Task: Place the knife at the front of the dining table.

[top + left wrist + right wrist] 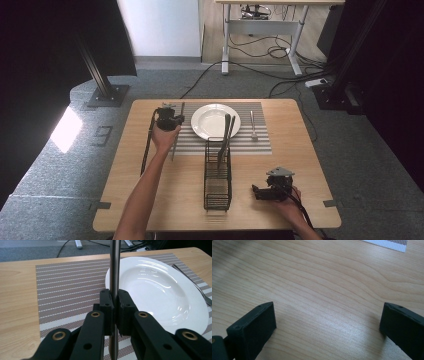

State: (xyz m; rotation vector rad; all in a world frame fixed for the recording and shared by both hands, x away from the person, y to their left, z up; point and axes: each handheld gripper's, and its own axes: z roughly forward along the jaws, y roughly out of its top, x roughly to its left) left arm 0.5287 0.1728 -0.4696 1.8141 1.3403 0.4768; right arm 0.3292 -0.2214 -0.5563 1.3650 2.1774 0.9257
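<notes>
Steel knife (114, 270): slim, rigid, smooth; light, but I expect it to slip or swing if pinched off-centre. My left tongs (114, 305) are clamped tight on its shaft, roughly mid-length, knife hanging above the striped placemat (67, 285) just left of the white plate (160, 290). A grip nearer the balance point seems safest. Fork (253, 125) lies right of the plate; wire cutlery rack (218, 175) nearer me. Right tongs (327, 325) gape wide, holding nothing, over bare surface (324, 277).
</notes>
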